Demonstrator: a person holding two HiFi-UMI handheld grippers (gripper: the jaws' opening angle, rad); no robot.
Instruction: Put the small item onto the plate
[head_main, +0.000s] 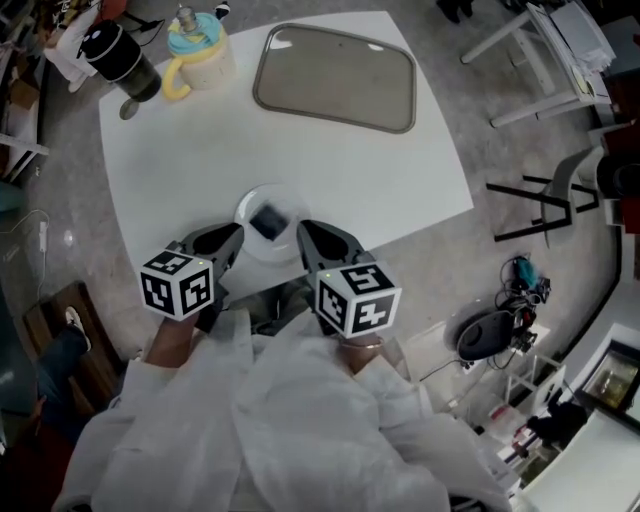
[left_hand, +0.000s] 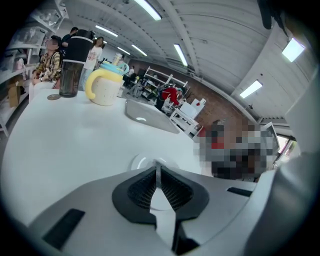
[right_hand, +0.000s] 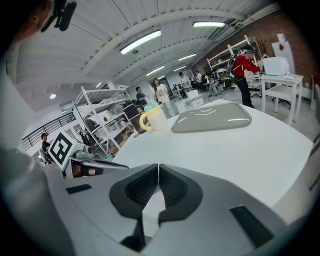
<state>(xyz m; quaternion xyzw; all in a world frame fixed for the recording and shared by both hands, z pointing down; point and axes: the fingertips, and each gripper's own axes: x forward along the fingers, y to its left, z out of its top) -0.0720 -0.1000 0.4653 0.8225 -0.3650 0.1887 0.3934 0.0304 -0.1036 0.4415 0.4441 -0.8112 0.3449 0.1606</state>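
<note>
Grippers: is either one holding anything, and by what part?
Nothing is held. Left gripper and right gripper are shut, empty; the small item lies on the plate.

One overhead — two low over table (head_main: 200, 170)

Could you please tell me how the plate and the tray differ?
The plate is round and white; the tray is a greyish rounded rectangle. The plate is much smaller than the tray. The plate holds a small dark item; the tray is empty. Both lie flat on the table.
</note>
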